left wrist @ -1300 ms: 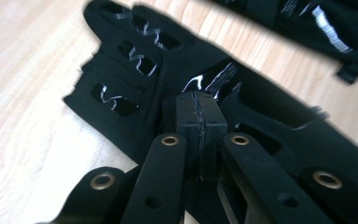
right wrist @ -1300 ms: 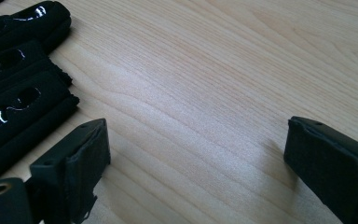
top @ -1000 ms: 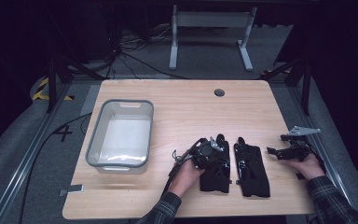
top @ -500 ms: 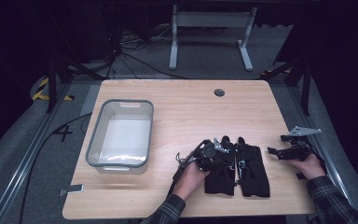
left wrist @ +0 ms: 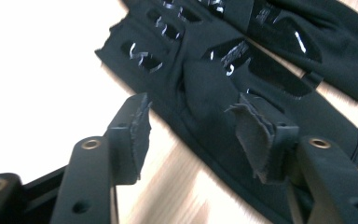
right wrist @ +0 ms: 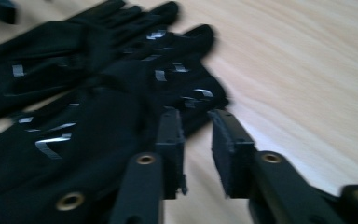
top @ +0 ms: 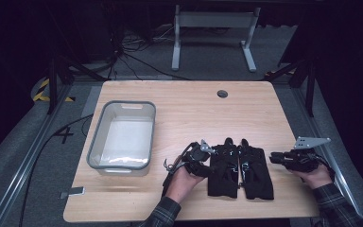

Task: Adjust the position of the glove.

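Two black gloves lie flat and side by side on the wooden surface, toward its 5 o'clock part — the left glove and the right glove touch along their inner edges, fingers pointing to 12 o'clock, with small glossy markings on them.

The left tool sits at the left glove's 9 o'clock edge, held by the person's left hand, whose plaid sleeve comes in from 6 o'clock. In the left gripper view the left tool has its jaws spread apart, released: one jaw stands over bare wood, the other over the glove's fabric (its pad looks frayed), and nothing is pinched between them.

The right tool rests at the 3 o'clock side of the right glove, just beside it and apart from it, in the right hand, with the grey three-cornered plate on top. In the right gripper view the right tool shows a narrow gap between its jaws with wood visible through it — it grips nothing; the gloves spread toward 10 o'clock of that view.

A clear plastic bin with a grey rim stands well apart at the 9 o'clock side of the surface. A round cable hole sits near the 12 o'clock edge.
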`<state>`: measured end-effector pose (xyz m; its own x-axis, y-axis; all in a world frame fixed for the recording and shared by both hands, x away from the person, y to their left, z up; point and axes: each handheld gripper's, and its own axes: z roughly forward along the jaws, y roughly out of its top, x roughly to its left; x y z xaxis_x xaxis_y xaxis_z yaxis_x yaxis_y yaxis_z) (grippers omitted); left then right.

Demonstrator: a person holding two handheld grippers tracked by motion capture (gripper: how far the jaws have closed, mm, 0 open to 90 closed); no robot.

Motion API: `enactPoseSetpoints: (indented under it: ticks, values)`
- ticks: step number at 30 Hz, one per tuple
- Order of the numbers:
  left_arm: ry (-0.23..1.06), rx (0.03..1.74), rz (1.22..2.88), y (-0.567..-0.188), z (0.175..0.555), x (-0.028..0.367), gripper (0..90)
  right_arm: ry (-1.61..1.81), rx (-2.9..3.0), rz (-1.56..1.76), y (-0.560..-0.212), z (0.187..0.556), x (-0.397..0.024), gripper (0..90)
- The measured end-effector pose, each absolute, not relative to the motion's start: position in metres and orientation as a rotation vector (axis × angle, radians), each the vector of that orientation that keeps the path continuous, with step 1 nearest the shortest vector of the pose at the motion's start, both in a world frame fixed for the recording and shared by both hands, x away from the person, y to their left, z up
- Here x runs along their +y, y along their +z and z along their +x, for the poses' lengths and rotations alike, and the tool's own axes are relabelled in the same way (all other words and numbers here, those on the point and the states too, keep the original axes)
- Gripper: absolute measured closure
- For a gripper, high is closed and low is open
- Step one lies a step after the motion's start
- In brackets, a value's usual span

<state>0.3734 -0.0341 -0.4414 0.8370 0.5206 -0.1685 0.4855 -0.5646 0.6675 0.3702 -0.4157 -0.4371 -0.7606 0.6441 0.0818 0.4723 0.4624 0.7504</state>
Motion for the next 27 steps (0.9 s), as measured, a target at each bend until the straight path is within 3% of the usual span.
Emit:
enactPoseSetpoints:
  ticks: [5, 19, 22, 27]
  values:
    - [0.070, 0.745, 2.270, -0.444, 0.373, -0.035, 40.0, 1.198, 2.599, 0.875, -0.438, 0.361, -0.397, 89.4]
    - [0.072, 0.767, 2.313, -0.455, 0.372, -0.049, 43.7, 1.080, 2.728, 0.795, -0.451, 0.359, -0.382, 89.8]
    - [0.085, 0.769, 2.297, -0.457, 0.369, -0.051, 51.2, 1.080, 2.730, 0.794, -0.451, 0.359, -0.382, 89.8]
    - [0.104, 0.801, 2.292, -0.457, 0.369, -0.051, 72.8, 1.081, 2.735, 0.792, -0.451, 0.359, -0.382, 89.9]
